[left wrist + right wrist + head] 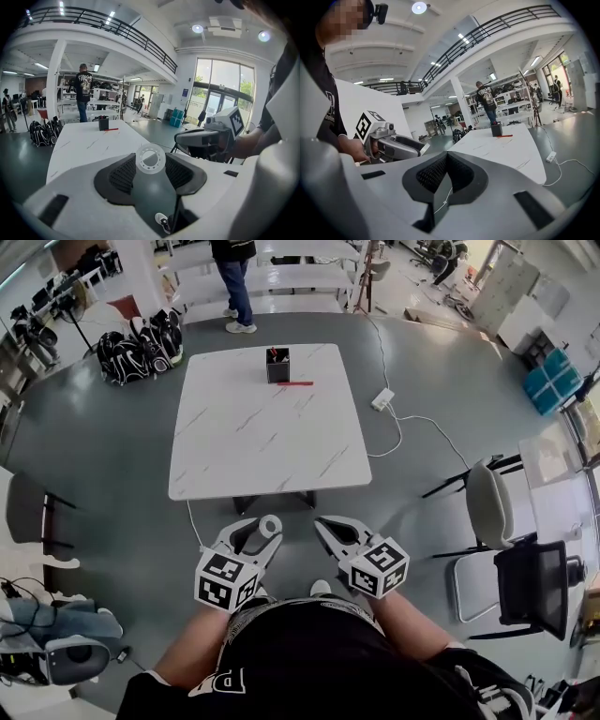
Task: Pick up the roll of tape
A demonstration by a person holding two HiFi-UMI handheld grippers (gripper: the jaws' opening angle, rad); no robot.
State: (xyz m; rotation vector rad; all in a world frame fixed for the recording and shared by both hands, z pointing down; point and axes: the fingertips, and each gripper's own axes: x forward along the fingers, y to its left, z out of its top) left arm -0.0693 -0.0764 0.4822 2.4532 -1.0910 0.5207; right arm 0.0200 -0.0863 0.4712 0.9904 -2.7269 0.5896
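The person stands on the grey floor [112, 456] at the near end of a white marble-pattern tabletop [262, 446] and holds both tools in the air in front of the body, not over the tabletop.

The left gripper [265, 531] carries the small whitish, half-transparent roll of tape [138, 159]. The roll sits between the tips of the two black ribbed fingers [123, 174], which stand wide apart and press on it from both sides. It is upright, and its round hole faces the camera of the left gripper view. It is above the floor, near the edge of the tabletop, and touches nothing except the fingers.

The right gripper [321, 521] is just beside the left one, at about the same height. Its black fingers [433, 174] are clenched, their tips meet, and nothing is between them (only the floor and a thin white cable show through the gap lower down).

At the far end of the tabletop stands a small black square pen holder [277, 366]. A thin red pen [294, 383] lies flat just in front of it.

On the floor to the right of the tabletop lies a white power strip [382, 399] with its cable. Beyond the table another person [234, 287] in blue jeans stands, and some black backpacks [141, 345] lie at the far left.
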